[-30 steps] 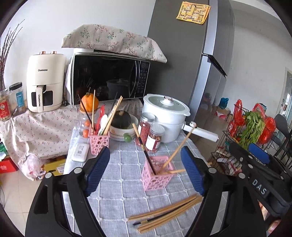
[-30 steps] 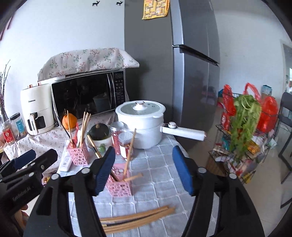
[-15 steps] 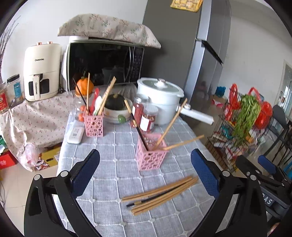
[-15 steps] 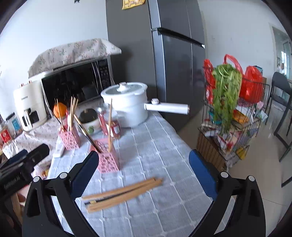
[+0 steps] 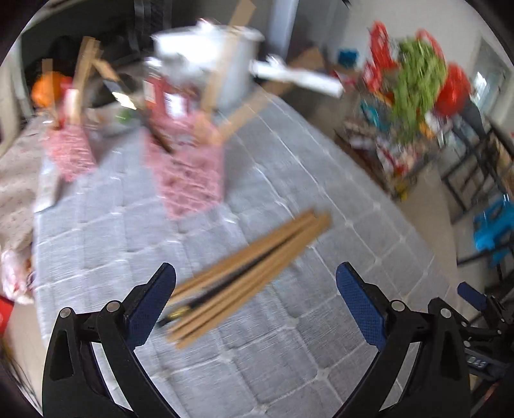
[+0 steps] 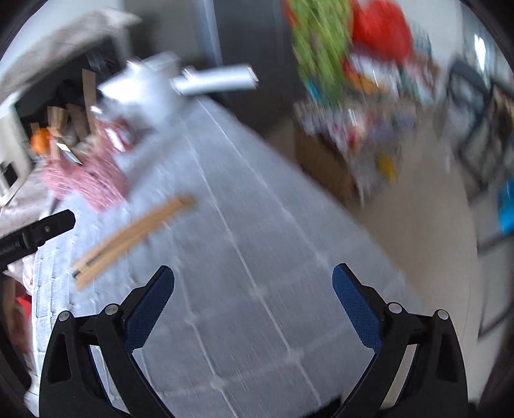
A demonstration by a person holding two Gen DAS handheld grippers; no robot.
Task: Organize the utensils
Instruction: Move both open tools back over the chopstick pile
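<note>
While a second ago both grippers were held level and looking across at the appliances, they have now tipped down toward the counter (image 5: 289,353), fast enough that both views are smeared. The left gripper (image 5: 255,300) hangs over the near end of the loose chopsticks (image 5: 253,270), its jaws spread wide and empty, the bundle lying flat between and just ahead of them. The right gripper (image 6: 253,302) is likewise spread and holds nothing; it points at bare cloth, with the chopsticks (image 6: 128,234) well off to its left. My guess is that the left side is lining up to pick from the pile, so sorting of these sticks has not yet begun.

Beyond the bundle stands a pink holder (image 5: 189,173) with a few sticks already leaning in it, and a second pink holder (image 5: 69,151) sits farther back to the left, also stocked. The bundle looks unmoved from where it lay a moment ago.

A grey quilted cloth with stitched squares covers the counter. Behind the holders are a white pot (image 5: 218,61) with a long handle, some jars and an orange fruit, all blurred. Off to the right a wire rack holds leafy greens (image 5: 414,83) and red bags (image 6: 382,29), with pale floor below.
</note>
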